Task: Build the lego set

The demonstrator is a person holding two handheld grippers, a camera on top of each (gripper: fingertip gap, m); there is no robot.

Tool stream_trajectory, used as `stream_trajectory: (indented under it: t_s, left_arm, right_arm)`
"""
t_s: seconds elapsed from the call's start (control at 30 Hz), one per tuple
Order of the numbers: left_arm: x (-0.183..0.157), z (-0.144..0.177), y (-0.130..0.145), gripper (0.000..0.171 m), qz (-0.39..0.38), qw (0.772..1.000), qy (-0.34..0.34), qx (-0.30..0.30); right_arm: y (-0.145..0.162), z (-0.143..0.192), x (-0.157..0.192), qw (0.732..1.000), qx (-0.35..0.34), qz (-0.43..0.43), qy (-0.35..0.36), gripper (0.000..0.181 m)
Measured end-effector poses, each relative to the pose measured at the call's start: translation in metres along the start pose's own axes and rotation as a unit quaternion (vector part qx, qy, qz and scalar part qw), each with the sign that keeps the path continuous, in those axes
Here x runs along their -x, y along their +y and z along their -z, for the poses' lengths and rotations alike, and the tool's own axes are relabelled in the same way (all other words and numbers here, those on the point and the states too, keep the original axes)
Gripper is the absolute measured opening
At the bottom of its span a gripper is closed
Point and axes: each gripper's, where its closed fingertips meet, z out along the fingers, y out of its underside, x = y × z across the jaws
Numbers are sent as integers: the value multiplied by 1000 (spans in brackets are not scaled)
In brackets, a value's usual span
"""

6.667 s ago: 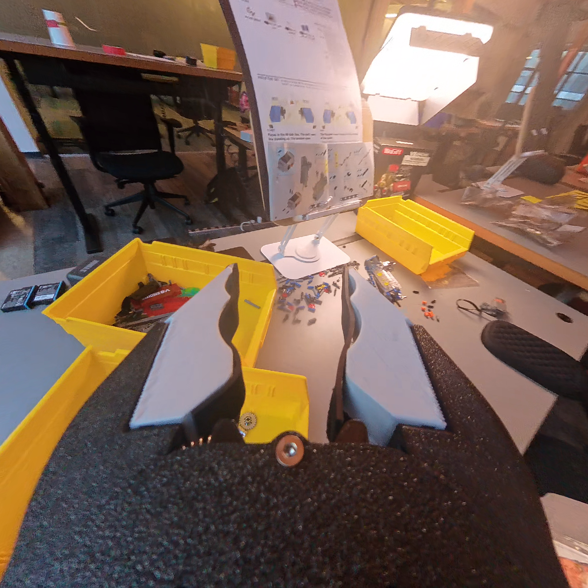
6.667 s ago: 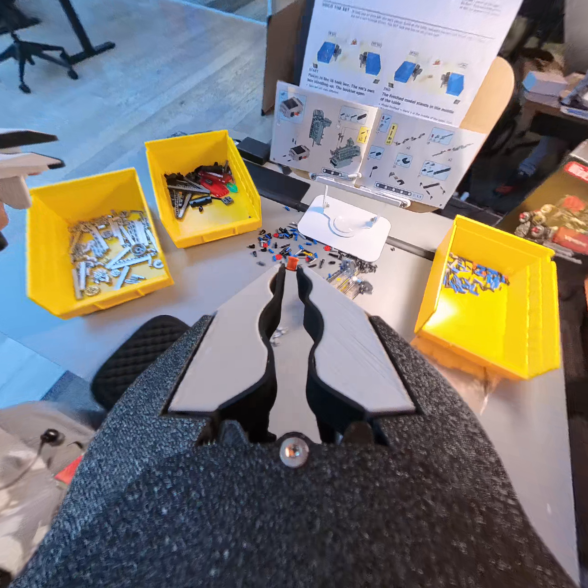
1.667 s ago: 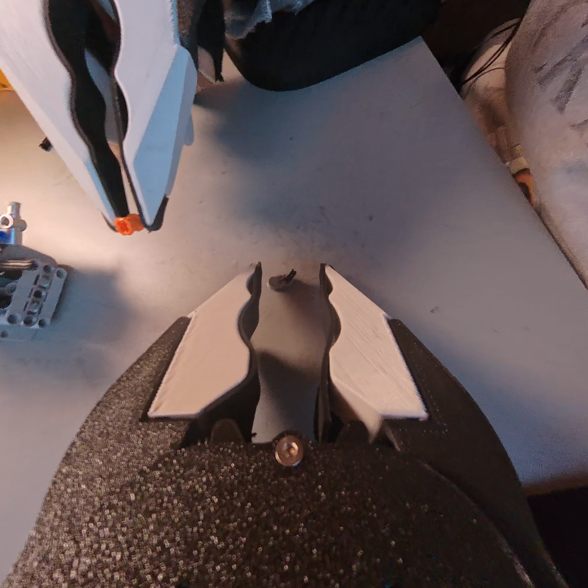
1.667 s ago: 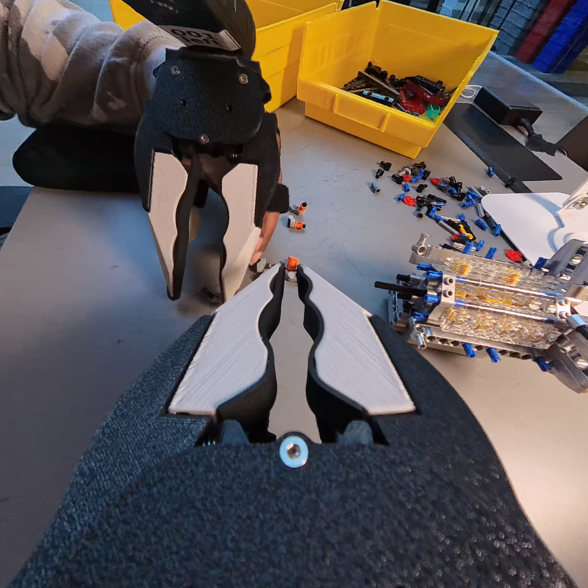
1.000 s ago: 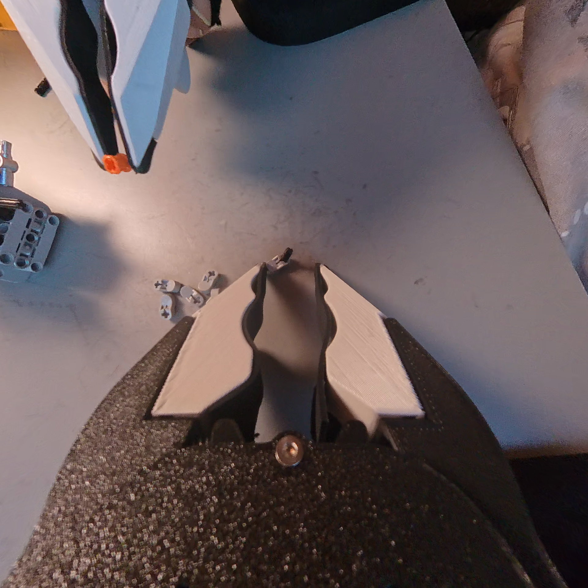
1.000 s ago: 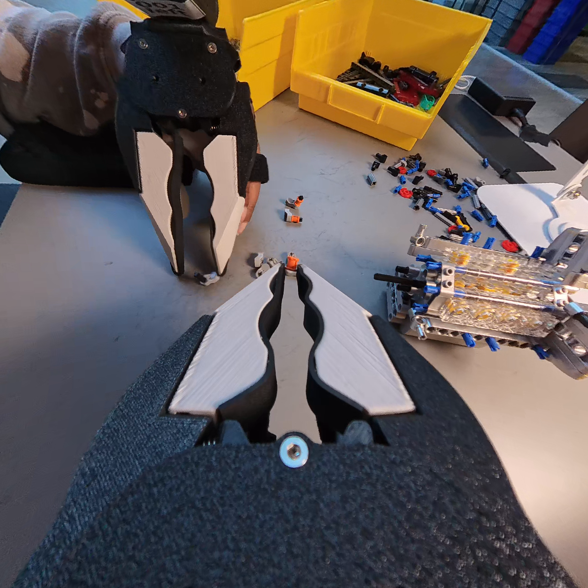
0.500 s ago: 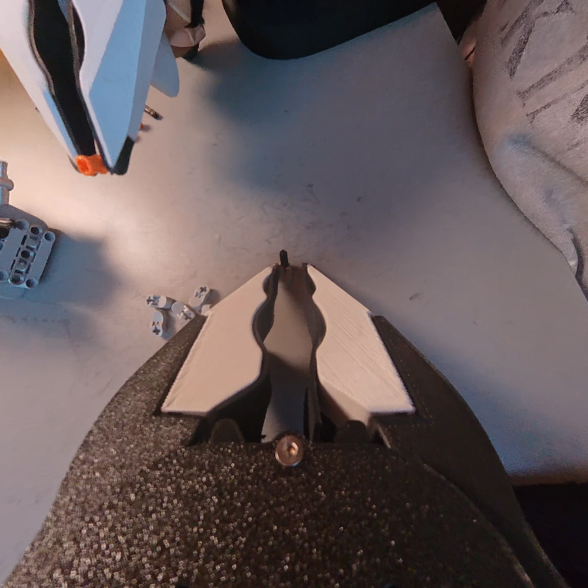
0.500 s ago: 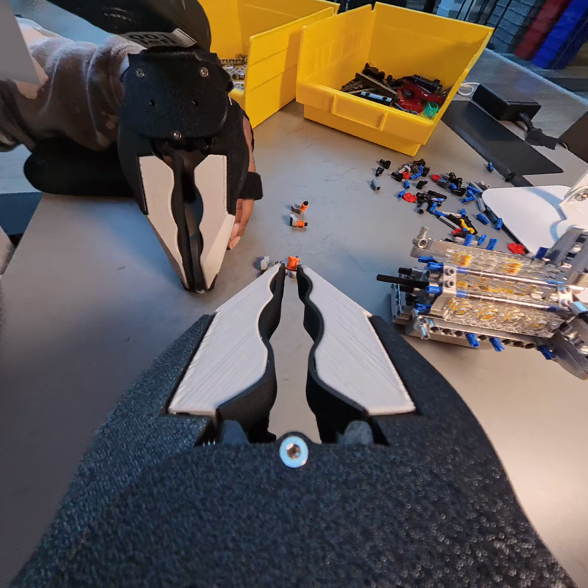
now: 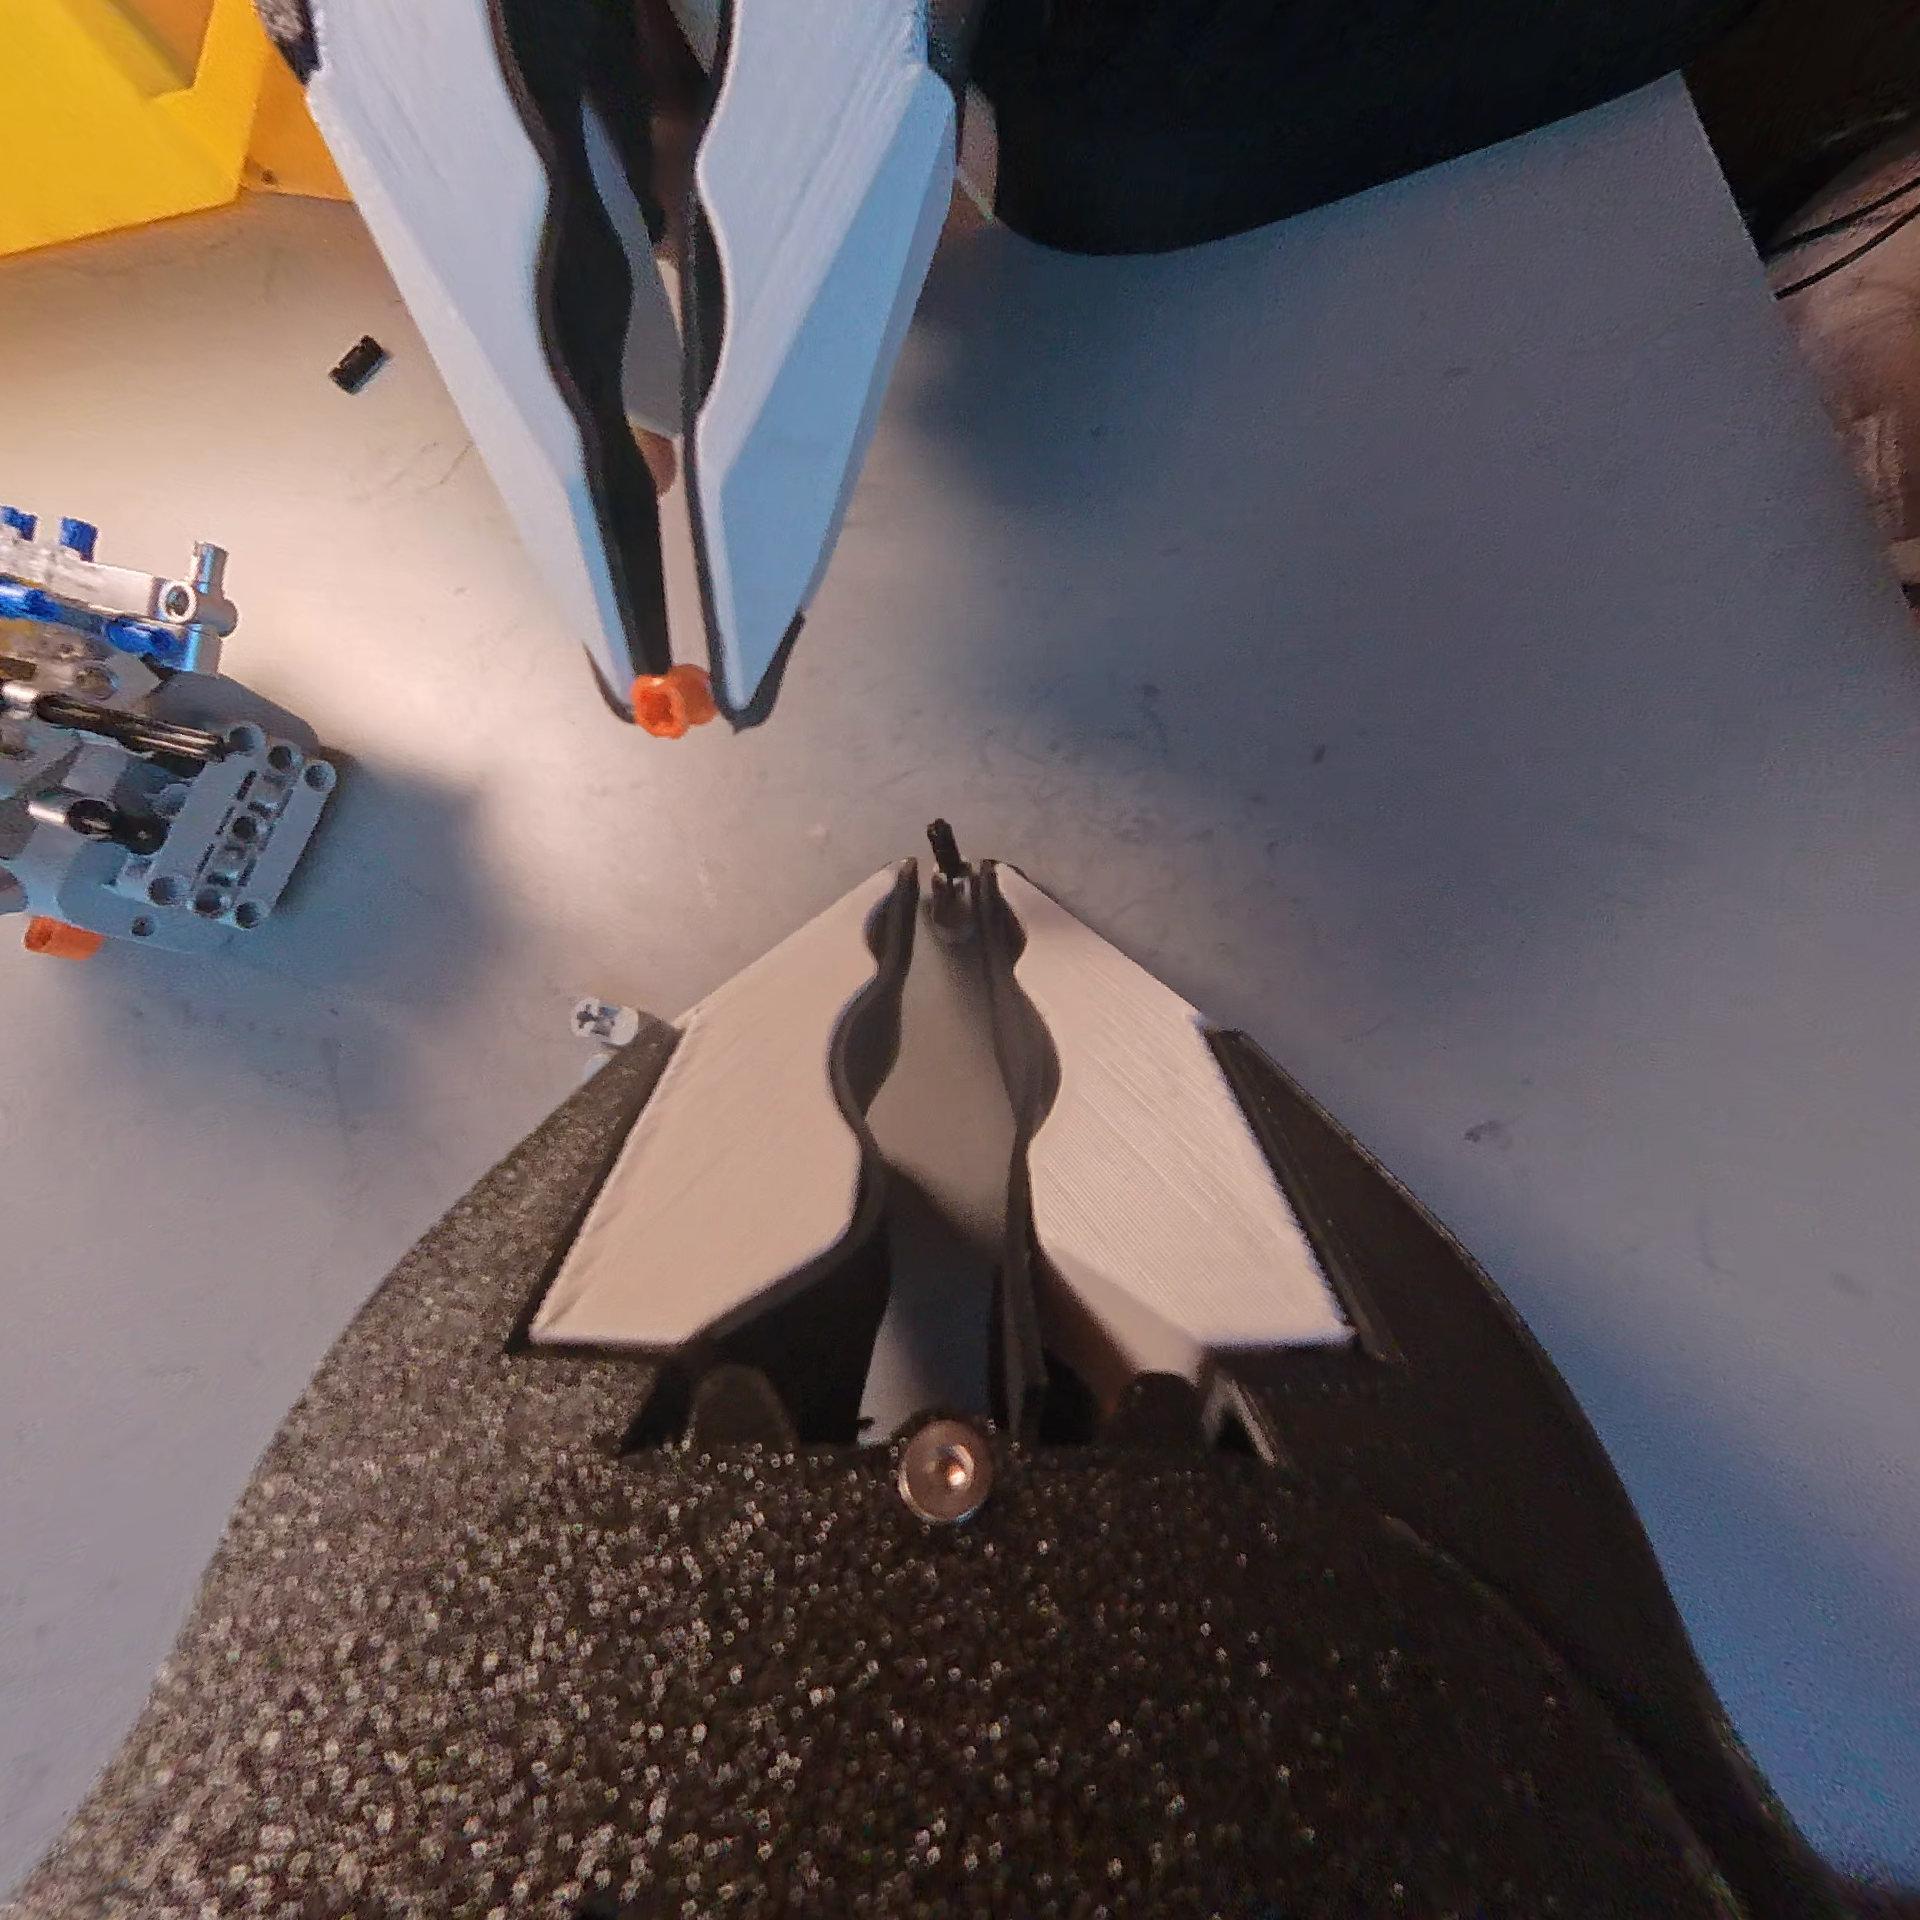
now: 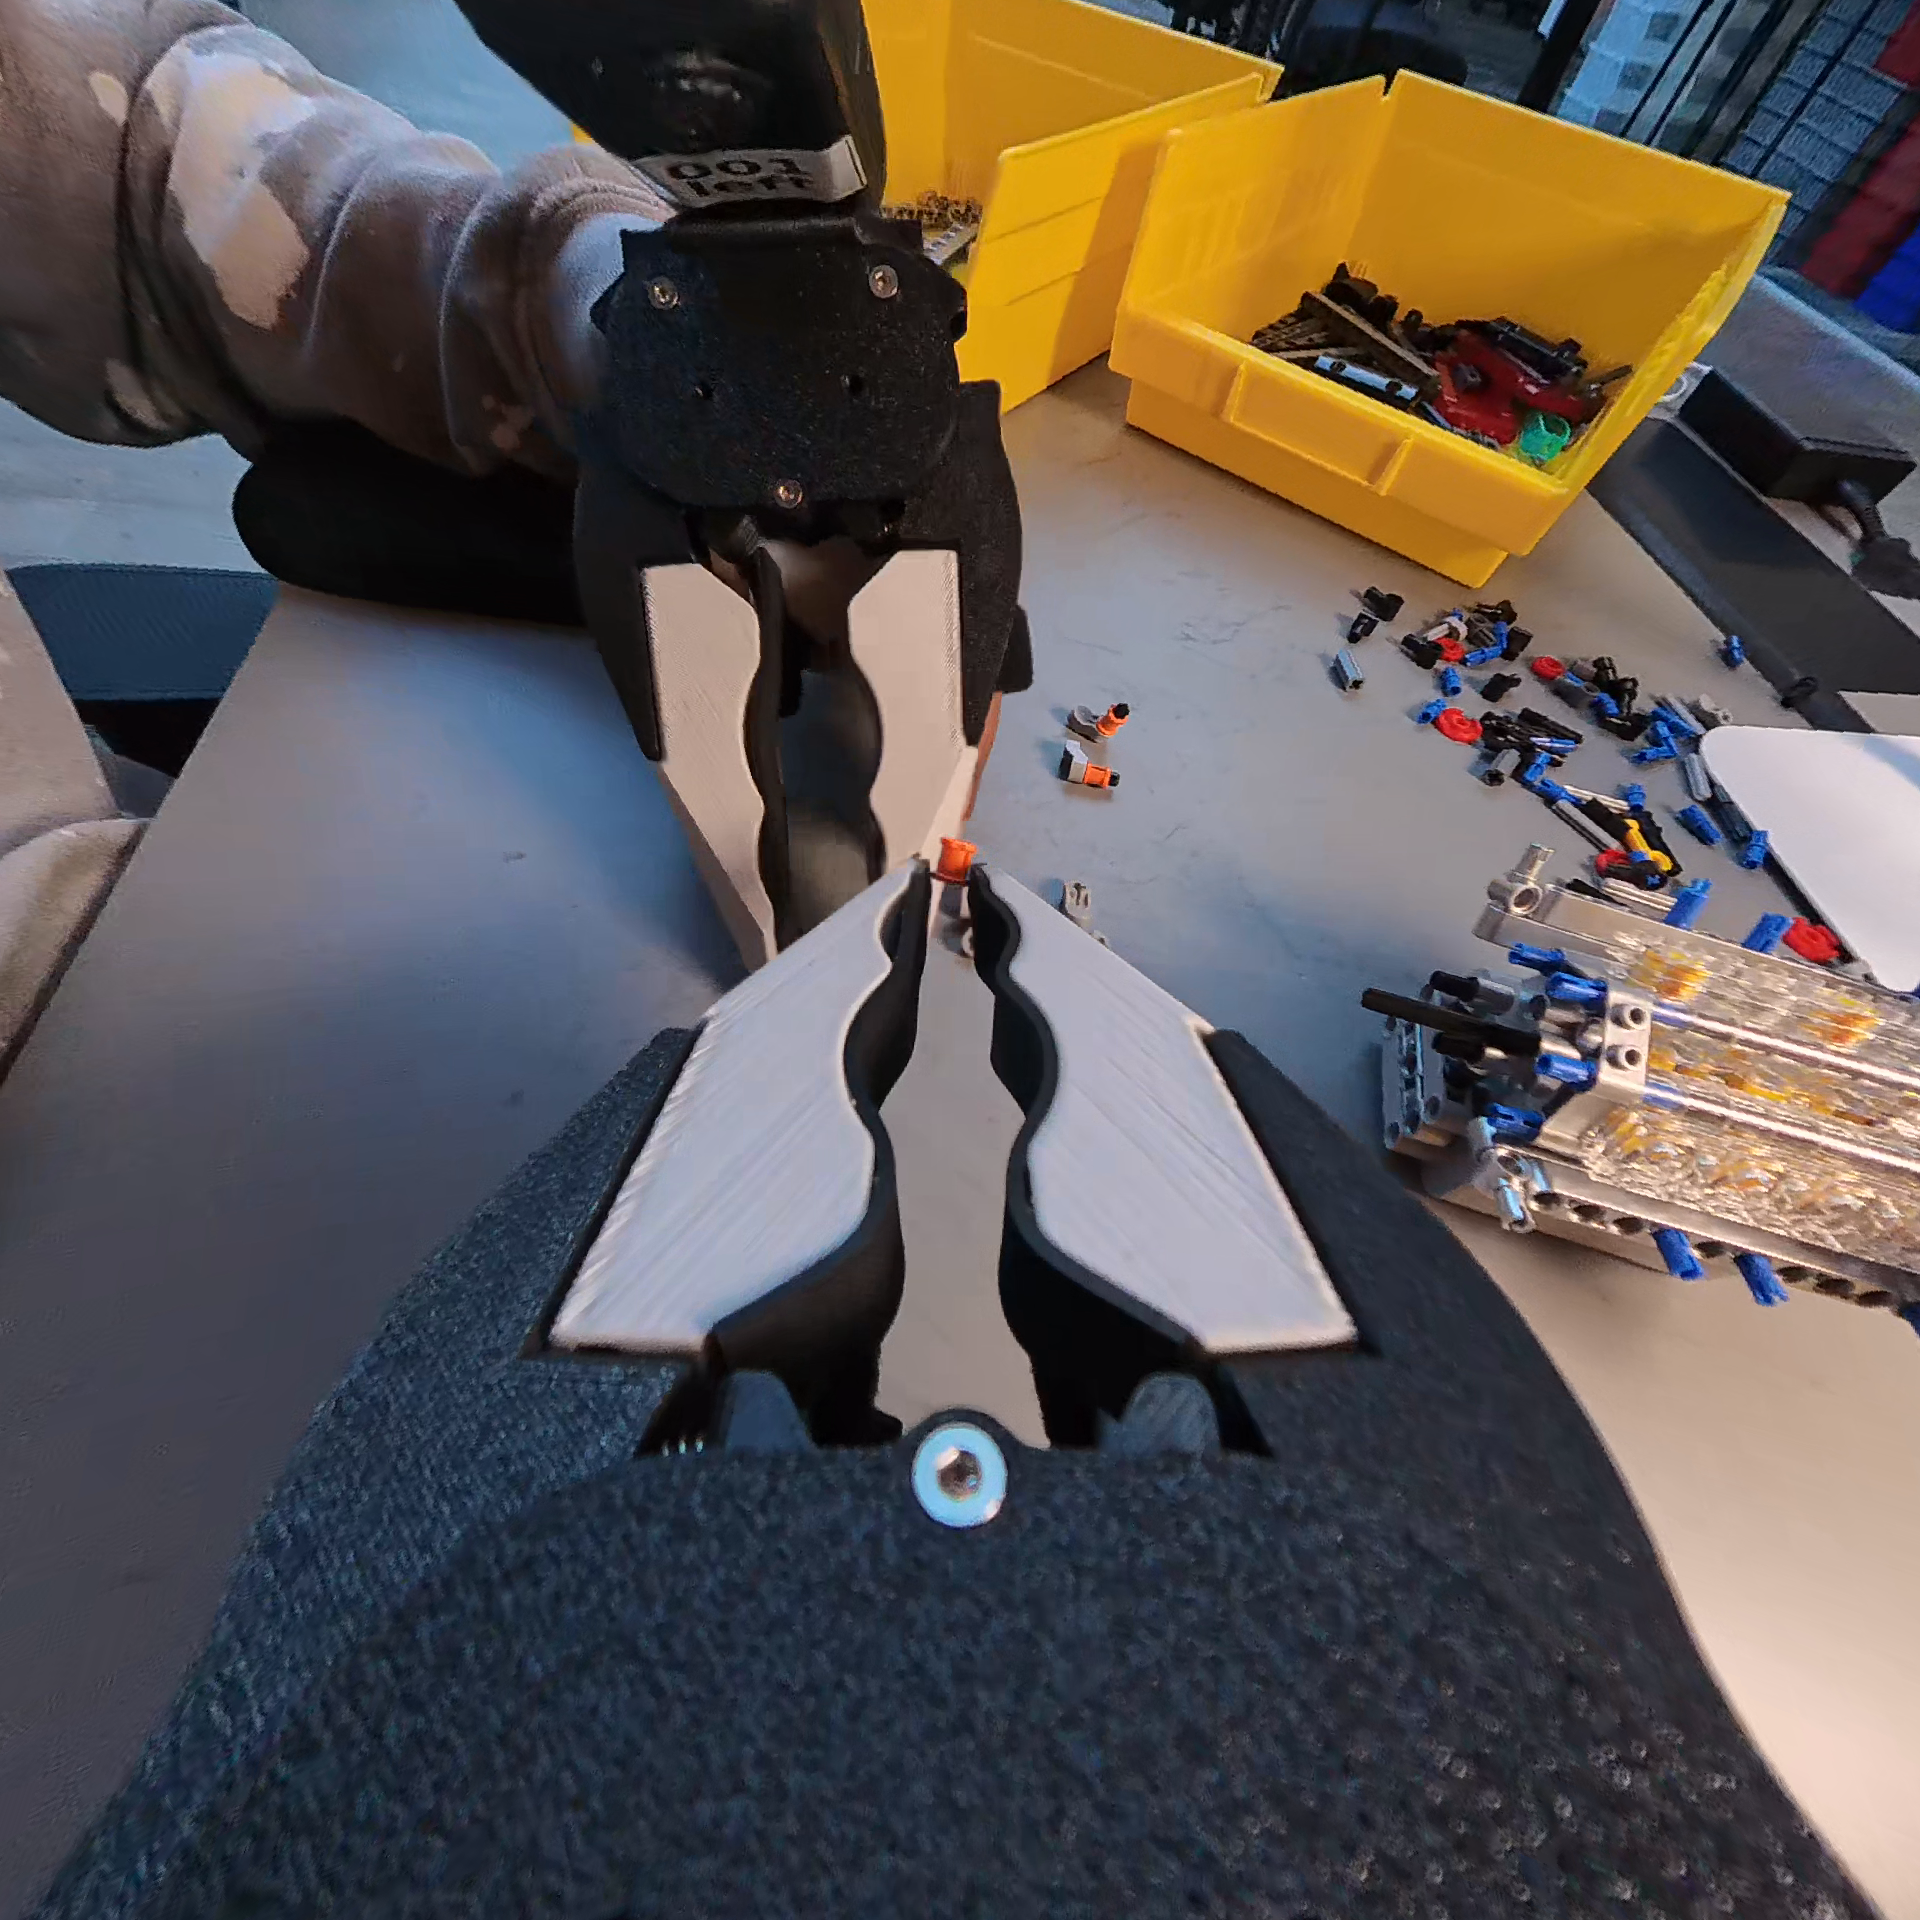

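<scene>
- orange bush [image 9: 673,704] pinched in right gripper [image 9: 681,696] tips, bore end-on to left gripper [image 9: 948,883]
- left gripper clamps small grey piece with black pin [image 9: 943,847]; pin points at bush, just apart, above table [image 9: 1351,727]
- grey piece mostly hidden between tips; shape unclear
- brick model [image 10: 1662,1091] beside bush, partly cut off

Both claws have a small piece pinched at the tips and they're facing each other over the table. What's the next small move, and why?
Probably ease the right claw with its orange piece toward the left claw, lining its open end up with the black pin. The pin sticks out past the left tips, pointing toward the orange piece, and a gap and sideways offset separate them. Both hang above the grey table.
</scene>
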Motion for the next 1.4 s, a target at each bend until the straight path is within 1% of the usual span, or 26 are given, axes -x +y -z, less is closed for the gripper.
stream_trajectory:
  t_s: [0.03, 0.07, 0.17, 0.23, 0.3, 0.37, 0.43, 0.53, 0.67, 0.87, 1.1, 1.2, 1.3, 1.4]
  left_arm:
    - [2, 3, -4, 19, 4, 1000, -4, -14]
    - [3, 8, -10, 25, 14, 999, -3, -36]
    - [13, 28, -31, 25, 64, 990, 0, -122]
    - [20, 42, -41, 25, 93, 980, 5, -173]
    - [24, 53, -50, 23, 125, 968, 23, -218]
    - [28, 61, -55, 22, 150, 957, 32, -247]
    - [32, 63, -56, 19, 168, 952, 32, -255]
    - [34, 59, -51, 17, 181, 953, 34, -241]
    - [34, 51, -47, 12, 185, 957, 27, -223]
    - [37, 41, -39, 5, 193, 963, 9, -190]
    - [41, 31, -35, 5, 189, 969, -20, -157]
    - [42, 22, -29, 4, 191, 974, -29, -118]
    - [41, 9, -20, 4, 163, 984, -43, -58]
    - [36, -3, -14, 4, 141, 989, -40, -12]
  right_arm:
    - [-1, 1, 1, 1000, -4, 1, -2, 6]
    - [-3, 1, 2, 1000, -9, 3, -5, 6]
    - [-10, 3, 5, 1000, -29, 7, -10, 6]
    - [-16, 4, 5, 999, -48, 10, -8, 7]
    - [-20, 5, 5, 998, -57, 17, 0, 7]
    - [-19, 5, 3, 998, -52, 32, 13, 7]
    - [-17, 4, 1, 998, -46, 45, 23, 7]
    - [-14, 3, -2, 997, -33, 56, 37, 6]
    - [0, -2, -5, 995, 10, 80, 52, 7]
    - [4, -5, -8, 993, 26, 93, 68, 7]
    - [14, -7, -12, 990, 56, 104, 79, 7]
    - [27, -9, -14, 988, 89, 99, 75, 7]
    - [46, -10, -13, 984, 141, 93, 61, 8]
    - [57, -8, -7, 983, 164, 79, 34, 16]
